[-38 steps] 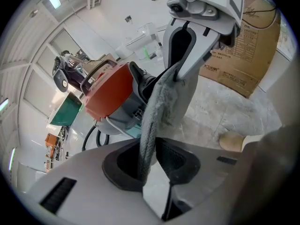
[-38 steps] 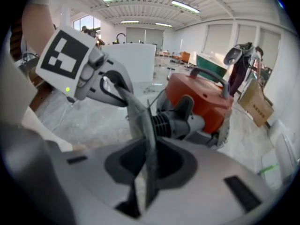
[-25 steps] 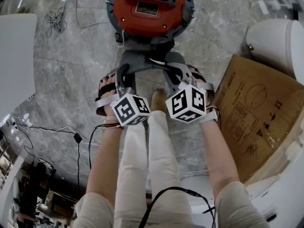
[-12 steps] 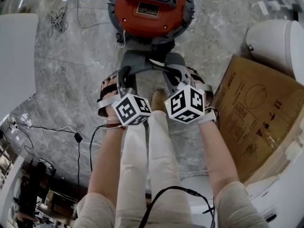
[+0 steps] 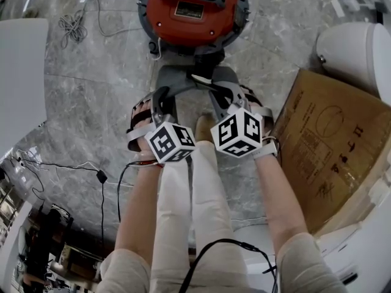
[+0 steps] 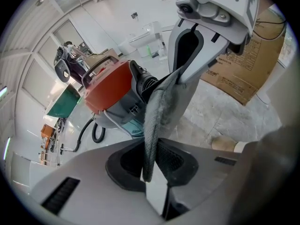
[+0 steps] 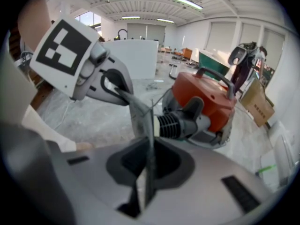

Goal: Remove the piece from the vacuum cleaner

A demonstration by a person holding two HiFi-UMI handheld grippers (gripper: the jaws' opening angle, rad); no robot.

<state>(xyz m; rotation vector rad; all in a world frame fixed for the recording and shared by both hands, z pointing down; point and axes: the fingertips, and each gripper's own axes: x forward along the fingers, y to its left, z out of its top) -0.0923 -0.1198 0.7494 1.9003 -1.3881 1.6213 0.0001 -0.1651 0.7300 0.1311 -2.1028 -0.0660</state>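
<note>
The grey piece (image 5: 183, 81) sits low on the floor (image 5: 91, 102) in front of my legs, its far end meeting the front of the red-topped vacuum cleaner (image 5: 192, 11). From the head view I see both tools reaching onto it from either side, but not how they bite.

The left gripper view settles that for my left hand-held gripper (image 5: 160, 99). A grey, rough-textured edge of the piece stands upright in the slot between its jaws. Those jaws have just been closing, and they now pinch that edge. The same view shows my right hand-held gripper (image 5: 220, 99) from outside, clamped onto the upper part of the same sheet.

The right gripper view shows its jaws nearly together on a thin, almost see-through edge of the piece. Only this view shows the ribbed grey collar (image 7: 168, 123) just behind that edge, leading into the vacuum's body, and the black carry handle (image 7: 218, 81) from the side.

A black hose (image 6: 96, 130) curling on the floor behind the vacuum appears in the left gripper view, while the head view shows only a small part of it at the top edge.

A tan shoe (image 5: 203, 127) rests between the two marker cubes. To my right lies a flattened cardboard box (image 5: 330, 145), and a tangle of pale cable (image 5: 73, 23) lies to the left of the vacuum.
</note>
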